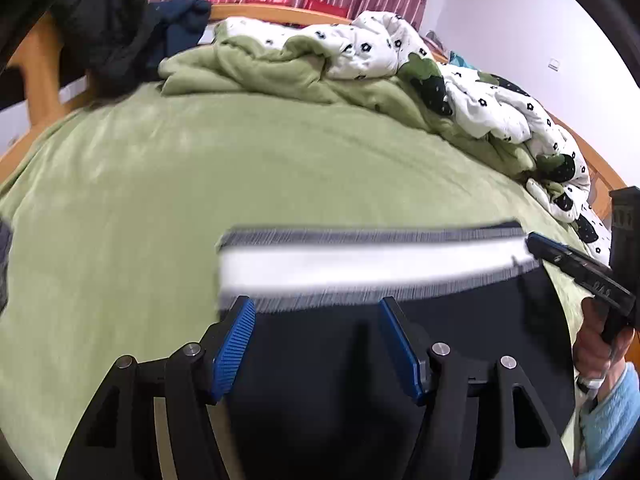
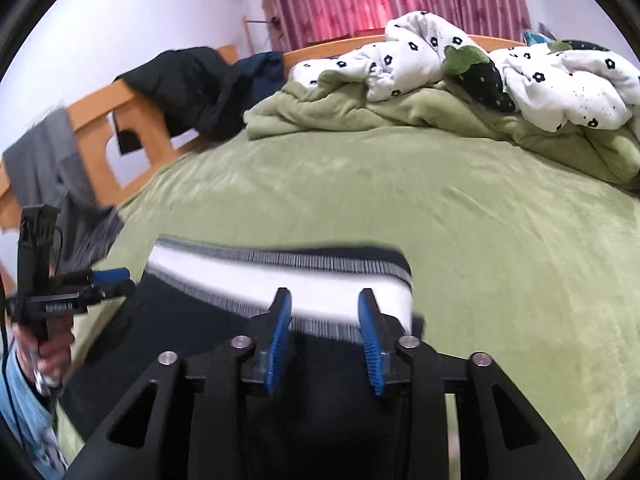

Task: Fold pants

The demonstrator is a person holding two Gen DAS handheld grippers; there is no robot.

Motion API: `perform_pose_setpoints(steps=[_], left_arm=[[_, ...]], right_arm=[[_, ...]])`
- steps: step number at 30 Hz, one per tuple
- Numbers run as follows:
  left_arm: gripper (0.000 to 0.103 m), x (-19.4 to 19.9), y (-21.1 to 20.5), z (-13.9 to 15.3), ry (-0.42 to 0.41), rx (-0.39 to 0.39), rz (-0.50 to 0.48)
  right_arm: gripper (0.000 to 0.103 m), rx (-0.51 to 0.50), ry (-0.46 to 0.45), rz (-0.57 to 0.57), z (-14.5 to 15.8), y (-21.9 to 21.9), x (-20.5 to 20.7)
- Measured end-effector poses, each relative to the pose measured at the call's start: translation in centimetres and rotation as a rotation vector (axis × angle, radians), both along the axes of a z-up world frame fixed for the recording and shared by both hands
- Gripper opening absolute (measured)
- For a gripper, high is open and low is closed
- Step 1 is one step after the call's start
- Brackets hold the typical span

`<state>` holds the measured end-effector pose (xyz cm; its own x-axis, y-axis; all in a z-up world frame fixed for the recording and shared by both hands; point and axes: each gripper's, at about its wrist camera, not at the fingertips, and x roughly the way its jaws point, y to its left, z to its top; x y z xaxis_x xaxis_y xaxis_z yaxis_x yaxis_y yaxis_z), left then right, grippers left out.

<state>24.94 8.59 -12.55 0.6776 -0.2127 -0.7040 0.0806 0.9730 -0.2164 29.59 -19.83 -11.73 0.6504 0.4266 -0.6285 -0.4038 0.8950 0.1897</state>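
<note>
Dark pants [image 1: 340,360] with a white and grey striped waistband [image 1: 372,264] lie on the green bed sheet [image 1: 140,208]. My left gripper [image 1: 316,312] is open, its blue pads just short of the waistband's left part, above the dark cloth. My right gripper [image 2: 324,304] is open over the waistband [image 2: 280,276] near its right end; the pants [image 2: 168,340] spread below it. Each gripper shows in the other's view: the right one [image 1: 532,242] at the waistband's right end, the left one [image 2: 110,278] at its left end.
A rumpled green blanket [image 1: 256,72] and a white flowered duvet [image 1: 480,96] lie heaped along the far side of the bed. Dark clothes [image 2: 192,80] and a grey garment [image 2: 48,168] hang on the wooden bed frame [image 2: 100,128] at left. Pink curtains hang behind.
</note>
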Motion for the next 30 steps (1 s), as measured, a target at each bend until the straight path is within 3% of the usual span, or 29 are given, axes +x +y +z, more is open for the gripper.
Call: perform_pose_setpoints(steps=[3,5,9,16,20,26,30], left_arm=[[0.062,2.8,-1.0,-1.5,0.075,0.06,0.017],[0.064,3.2,-1.4,-1.9,0.06,0.088,0.018],[0.072,2.9,-1.8,-2.0,0.031,0.103,0.005],[0.073,2.7,-2.0,-1.9,0.03,0.117,0.001],[0.075,2.7,-2.1,-1.9,0.033,0.112,-0.002],[0.077,2.7,-1.8,-2.1,0.053,0.098,-0.012],[0.081,2.1,-1.8,-2.2,0.118,0.088,-0.03]], right_arm=[[0.035,-0.128,0.054,-0.032,-1.5,2.3,2.7],[0.035,-0.152,0.048,-0.028,-2.0,2.6,3.0],[0.035,-0.109,0.049,-0.022,-2.2,1.7,2.9],[0.035,-0.129,0.04,-0.024,-2.3,2.0,2.7],[0.036,-0.09,0.043,-0.025,-2.4,1.5,2.7],[0.036,-0.116,0.04,-0.026,-2.4,1.8,2.7],[0.036,-0.11,0.047,-0.025,-2.3,1.7,2.7]])
